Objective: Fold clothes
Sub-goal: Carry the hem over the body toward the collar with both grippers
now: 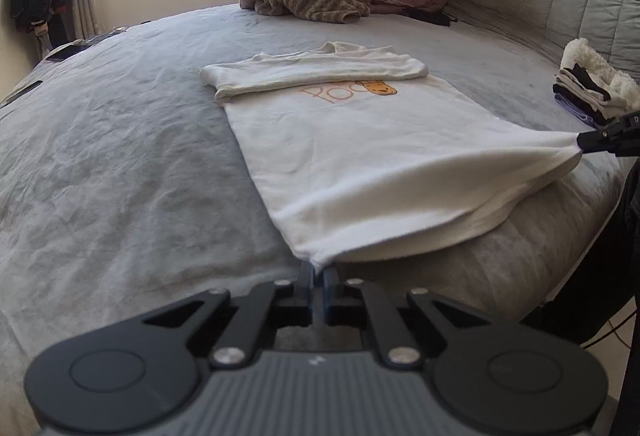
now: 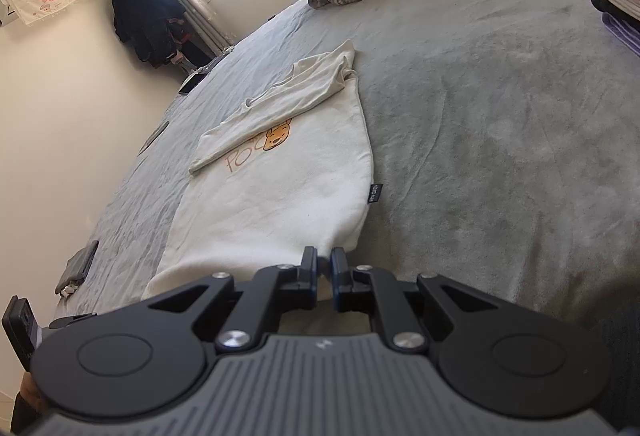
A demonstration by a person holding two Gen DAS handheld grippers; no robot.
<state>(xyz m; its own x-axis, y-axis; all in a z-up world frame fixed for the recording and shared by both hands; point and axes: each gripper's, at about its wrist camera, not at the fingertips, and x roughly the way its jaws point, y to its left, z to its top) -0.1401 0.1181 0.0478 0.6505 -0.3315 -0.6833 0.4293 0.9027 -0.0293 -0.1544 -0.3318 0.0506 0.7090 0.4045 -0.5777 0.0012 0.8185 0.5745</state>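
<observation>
The cream-white cotton sweatshirt with an orange bear print [image 1: 360, 140] lies spread on the grey blanket-covered bed [image 1: 120, 156], directly ahead of both sets of jaws, its sleeves already folded across the chest at the far end. The left gripper [image 1: 319, 270] has its jaws fully closed on the near hem corner, a pinch of white cloth caught between the pads. The right gripper [image 2: 325, 263] has its jaws nearly closed on the other hem corner, and in the left wrist view the fabric is drawn into a taut point at its tips while the hem between the two corners sags in a soft, open curve. That sag suggests a light, limp, thickish knit: it will drape and fold wherever unsupported, is not fragile, and seems unlikely to slip from the pads. The hem corners look like the right hold, kept level and gently apart so the edge stays straight when carried toward the collar. Orange lettering under the folded sleeve reads "Poo", partly hidden, beside the bear's face. A small dark tag [image 2: 375, 192] on the side seam, ahead of the right jaws, carries pale writing too small to read.
</observation>
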